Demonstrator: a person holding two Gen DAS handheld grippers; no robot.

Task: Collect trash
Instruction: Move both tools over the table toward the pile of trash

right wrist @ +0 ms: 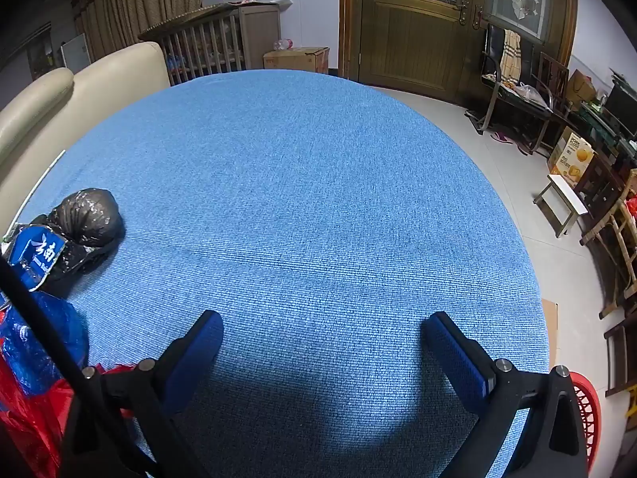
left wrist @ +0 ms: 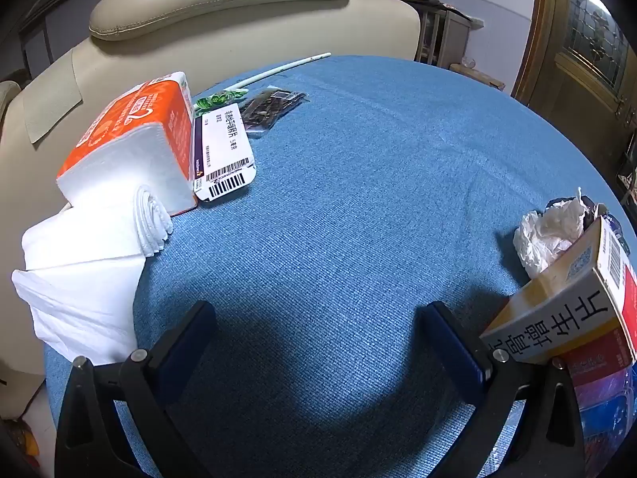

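Note:
My left gripper (left wrist: 318,318) is open and empty above the blue tablecloth (left wrist: 350,199). To its right lie a yellow and white carton (left wrist: 557,310), a crumpled white tissue (left wrist: 549,235) and blue and red wrappers (left wrist: 605,398). At the far left lie a flattened white box with a barcode (left wrist: 223,151), a dark packet (left wrist: 270,107) and a green wrapper (left wrist: 217,99). My right gripper (right wrist: 322,330) is open and empty. To its left lie a crumpled black bag (right wrist: 85,219), a blue wrapper (right wrist: 36,255) and red and blue plastic (right wrist: 28,378).
An orange tissue pack (left wrist: 139,139) and loose white tissues (left wrist: 87,271) lie at the left. A white stick (left wrist: 286,65) lies at the table's far edge. A beige sofa (left wrist: 239,16) stands behind. A red basket (right wrist: 587,410) stands below the table's right edge.

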